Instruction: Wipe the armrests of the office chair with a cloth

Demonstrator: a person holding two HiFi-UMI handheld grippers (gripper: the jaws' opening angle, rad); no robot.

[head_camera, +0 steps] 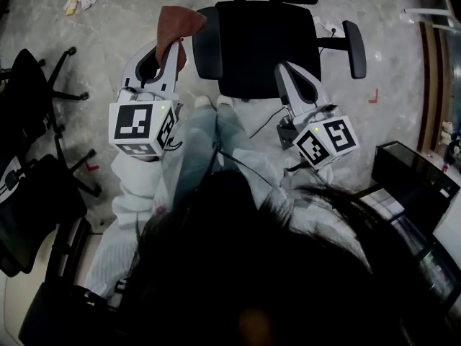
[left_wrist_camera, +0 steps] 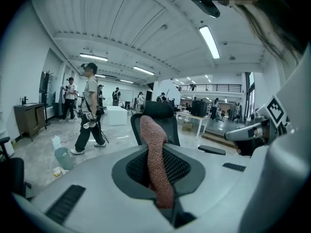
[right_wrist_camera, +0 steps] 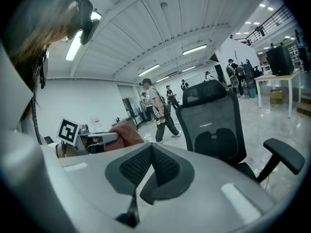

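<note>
A black office chair (head_camera: 266, 45) stands in front of me, its left armrest (head_camera: 207, 52) and right armrest (head_camera: 354, 47) flanking the seat. My left gripper (head_camera: 171, 49) is shut on a reddish-brown cloth (head_camera: 178, 24), which hangs just left of the left armrest without touching it. In the left gripper view the cloth (left_wrist_camera: 151, 130) rises from between the jaws, with the chair's backrest (left_wrist_camera: 165, 113) behind it. My right gripper (head_camera: 284, 69) is shut and holds nothing, hovering over the seat's front right. From the right gripper view (right_wrist_camera: 151, 147) the chair (right_wrist_camera: 214, 125) and one armrest (right_wrist_camera: 284, 154) show.
Other black chairs (head_camera: 29, 99) crowd the left side, and a dark box (head_camera: 414, 179) sits at the right. Bits of litter (head_camera: 79, 2) lie on the floor. People (left_wrist_camera: 90, 108) walk in the background near a small bin (left_wrist_camera: 63, 157). My shoes (head_camera: 215, 102) are near the seat's front edge.
</note>
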